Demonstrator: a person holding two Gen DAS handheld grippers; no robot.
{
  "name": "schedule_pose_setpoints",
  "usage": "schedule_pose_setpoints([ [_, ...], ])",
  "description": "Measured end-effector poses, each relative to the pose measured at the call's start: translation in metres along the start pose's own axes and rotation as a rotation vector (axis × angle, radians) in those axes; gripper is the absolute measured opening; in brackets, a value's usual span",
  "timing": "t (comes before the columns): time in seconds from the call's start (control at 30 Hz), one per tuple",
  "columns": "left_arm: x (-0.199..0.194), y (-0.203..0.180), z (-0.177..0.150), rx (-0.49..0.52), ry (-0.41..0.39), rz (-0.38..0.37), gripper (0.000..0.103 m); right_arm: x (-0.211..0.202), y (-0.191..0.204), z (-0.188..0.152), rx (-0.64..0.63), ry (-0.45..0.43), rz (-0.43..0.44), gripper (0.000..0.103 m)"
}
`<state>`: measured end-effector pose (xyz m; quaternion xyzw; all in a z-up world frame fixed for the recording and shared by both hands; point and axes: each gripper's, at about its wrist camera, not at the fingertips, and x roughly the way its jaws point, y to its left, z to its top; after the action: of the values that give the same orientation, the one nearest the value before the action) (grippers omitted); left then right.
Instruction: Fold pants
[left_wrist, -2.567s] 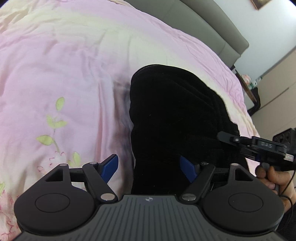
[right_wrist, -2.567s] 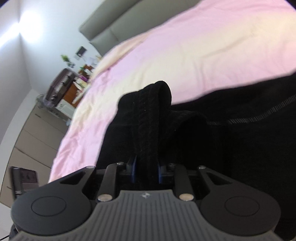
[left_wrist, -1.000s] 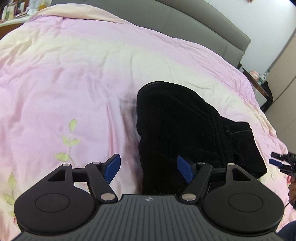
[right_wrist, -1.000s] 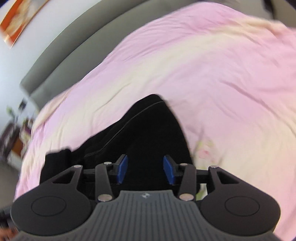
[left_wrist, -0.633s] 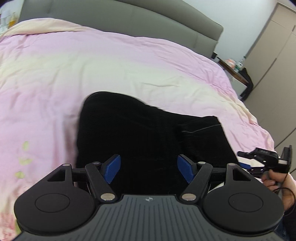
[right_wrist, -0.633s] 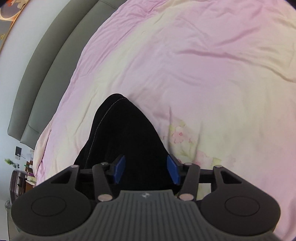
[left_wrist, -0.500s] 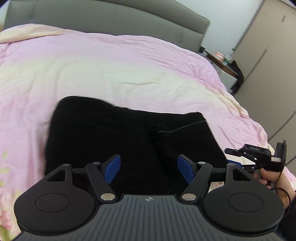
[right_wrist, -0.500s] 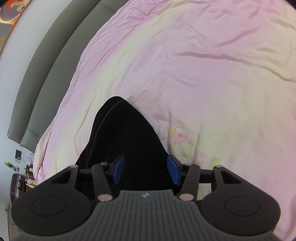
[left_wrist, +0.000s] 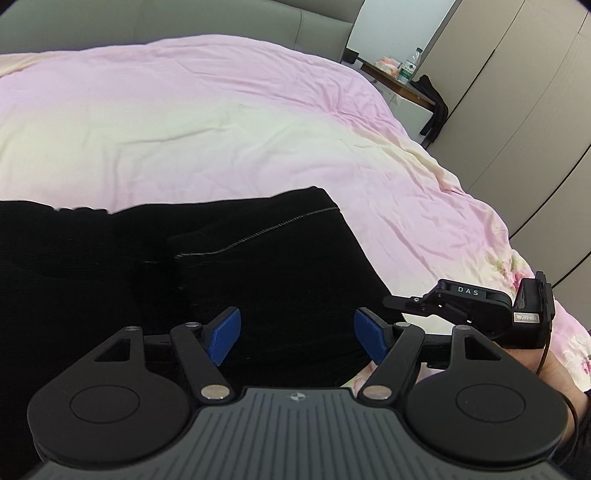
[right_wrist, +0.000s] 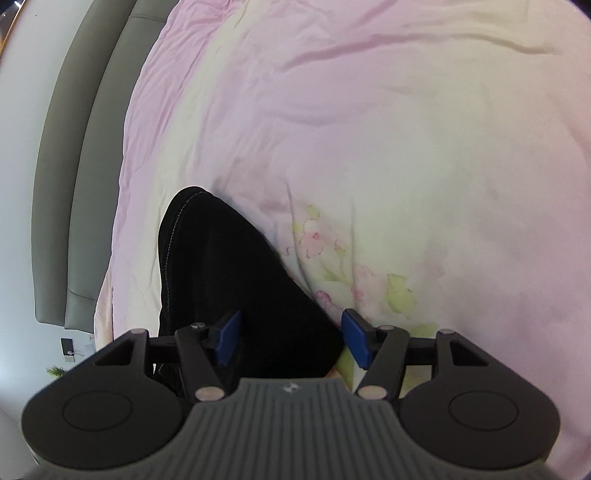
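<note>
On the bed: pants folded compact; your left gripper and right gripper gape wide, empty; likely only tidying left.

Pink duvet, grey headboard

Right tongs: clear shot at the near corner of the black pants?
Probably yes. The right tongs are open, empty, with the black pants corner lying between the pads on the duvet; nothing blocks.
</note>
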<state>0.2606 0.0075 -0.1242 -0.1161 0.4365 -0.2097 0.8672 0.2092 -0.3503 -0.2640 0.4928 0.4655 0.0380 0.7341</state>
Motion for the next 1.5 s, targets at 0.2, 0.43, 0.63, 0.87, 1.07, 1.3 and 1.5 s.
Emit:
schedule_pose_setpoints([
  [0.2, 0.029, -0.006, -0.007, -0.025, 0.057, -0.013, 0.083, 0.009, 0.001, 0.004, -0.031, 0.022, 0.004, 0.059],
  [0.43, 0.053, -0.005, -0.014, -0.023, 0.112, 0.005, 0.081, 0.021, -0.001, 0.008, -0.046, 0.079, 0.029, 0.064],
  [0.63, 0.065, -0.007, -0.023, -0.040, 0.154, 0.047, 0.081, 0.021, 0.002, 0.008, -0.086, 0.105, 0.036, 0.047],
  [0.87, 0.032, -0.017, -0.018, -0.013, 0.107, 0.039, 0.079, 0.012, 0.017, 0.005, -0.173, 0.084, 0.075, 0.022],
  [1.07, -0.064, 0.015, -0.016, 0.002, -0.064, 0.127, 0.085, 0.007, 0.024, 0.002, -0.191, 0.061, 0.085, 0.022],
  [1.3, -0.113, 0.102, -0.041, -0.079, -0.040, 0.489, 0.086, 0.003, 0.030, -0.003, -0.218, 0.036, 0.073, 0.022],
  [1.5, -0.112, 0.140, -0.071, -0.113, -0.002, 0.557, 0.082, -0.003, 0.038, -0.013, -0.265, -0.003, 0.047, 0.021],
])
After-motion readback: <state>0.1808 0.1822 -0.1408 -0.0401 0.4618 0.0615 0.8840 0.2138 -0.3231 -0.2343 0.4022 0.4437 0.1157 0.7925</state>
